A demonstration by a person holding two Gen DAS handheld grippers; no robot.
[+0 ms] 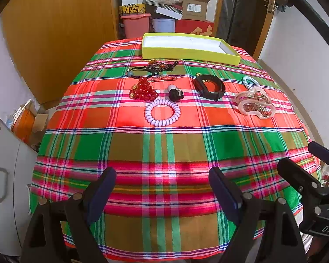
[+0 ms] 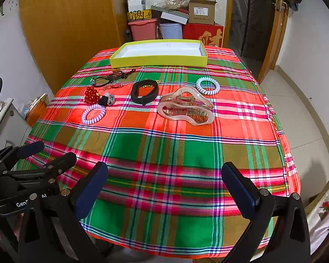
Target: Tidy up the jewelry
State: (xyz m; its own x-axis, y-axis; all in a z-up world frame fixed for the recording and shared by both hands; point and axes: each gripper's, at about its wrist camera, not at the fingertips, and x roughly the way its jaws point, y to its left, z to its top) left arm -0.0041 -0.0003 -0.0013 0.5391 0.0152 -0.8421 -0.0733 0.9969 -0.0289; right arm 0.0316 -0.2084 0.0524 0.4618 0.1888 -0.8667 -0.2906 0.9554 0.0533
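Yellow box [image 2: 159, 61] shows only its white floor; left gripper [image 1: 162, 182] and right gripper [image 2: 164, 176] fingers spread, holding nothing.

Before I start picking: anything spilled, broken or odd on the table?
Nothing stands out. The yellow box sits upright and empty, jewelry lies loose on the cloth before it, and the left gripper and right gripper hover open.

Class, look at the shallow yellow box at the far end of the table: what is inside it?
The shallow yellow box shows only a bare white floor; no jewelry lies in it. Its near wall hides a thin strip of floor right behind it.
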